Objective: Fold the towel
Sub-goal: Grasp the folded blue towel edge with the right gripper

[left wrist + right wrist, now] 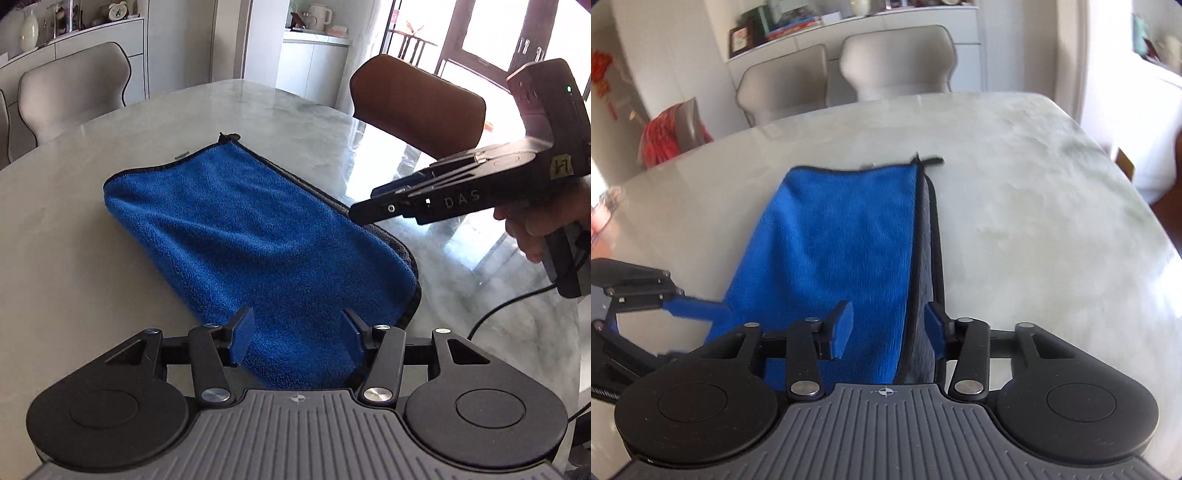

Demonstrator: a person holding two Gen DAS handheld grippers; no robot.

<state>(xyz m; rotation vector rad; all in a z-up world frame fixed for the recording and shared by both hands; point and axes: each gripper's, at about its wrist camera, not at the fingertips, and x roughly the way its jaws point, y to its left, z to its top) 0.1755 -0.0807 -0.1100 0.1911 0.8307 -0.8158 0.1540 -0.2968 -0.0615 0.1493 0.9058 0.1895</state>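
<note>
**Towel folded once, both hand-held grippers over its near end**

The pale marble worktop (92, 229) takes up most of both views, wide and bare on all sides of the cloth, with its rounded edge far beyond and grey chairs (897, 62) and a brown chair (417, 96) pushed up around it. There is plenty of open room to sweep a fold away from the person or to either side.

The blue microfibre towel (240, 229) lies flat in the middle of the worktop as a long doubled strip. Its grey underside (925, 258) peeks out along the right-hand hem, so the layers are not quite flush. A small hanging loop (929, 160) sticks out at the far corner.

The left hand-held gripper (297, 334) hovers over the near end with its jaws apart and cloth lying between them, not pinched. The right hand-held gripper (888, 323) straddles the black-bound hem, jaws likewise open, pressing on nothing.

Risks from here, as I judge them: a pinch that catches only the top layer would peel the strip open instead of folding it; the offset hem may carry into the next fold and leave it crooked; and the two grippers, close together at one end, could knock each other.
</note>
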